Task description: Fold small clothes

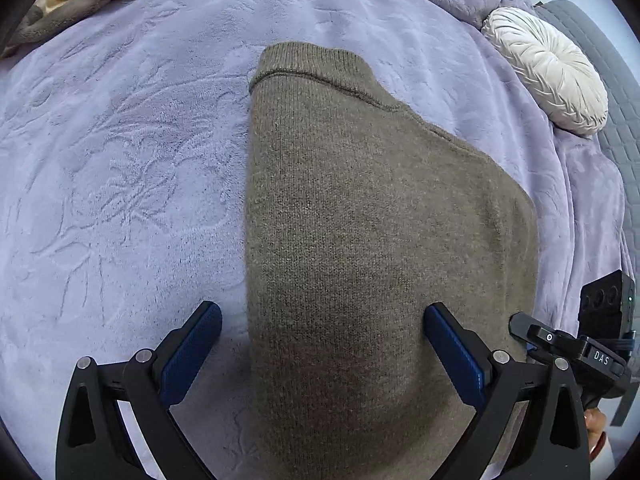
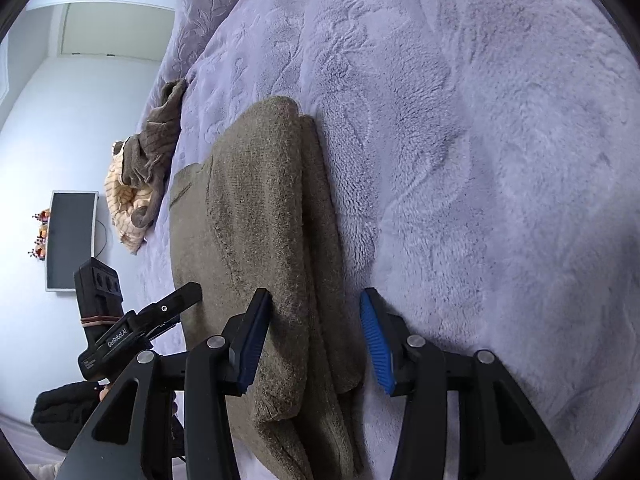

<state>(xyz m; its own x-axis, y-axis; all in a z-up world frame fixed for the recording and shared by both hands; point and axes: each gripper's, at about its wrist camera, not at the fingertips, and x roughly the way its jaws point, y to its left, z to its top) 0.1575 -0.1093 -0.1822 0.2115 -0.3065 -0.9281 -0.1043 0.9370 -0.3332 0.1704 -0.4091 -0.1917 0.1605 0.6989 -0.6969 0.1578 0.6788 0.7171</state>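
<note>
An olive-brown knit sweater (image 1: 360, 220) lies folded lengthwise on the lavender plush blanket (image 1: 120, 160), its collar at the far end. My left gripper (image 1: 322, 352) is open, its jaws straddling the sweater's left edge near the hem. The right gripper's body (image 1: 568, 344) shows at the sweater's right edge. In the right wrist view the sweater (image 2: 256, 240) shows stacked folded layers. My right gripper (image 2: 316, 340) is open with its jaws straddling the folded edge. The left gripper's body (image 2: 132, 328) sits beyond the sweater's other edge.
A white round pillow (image 1: 548, 68) lies at the back right by a grey quilted cover (image 1: 616, 112). Crumpled brown and checked clothes (image 2: 140, 168) are piled at the bed's edge. A wall monitor (image 2: 70, 240) hangs beyond the bed.
</note>
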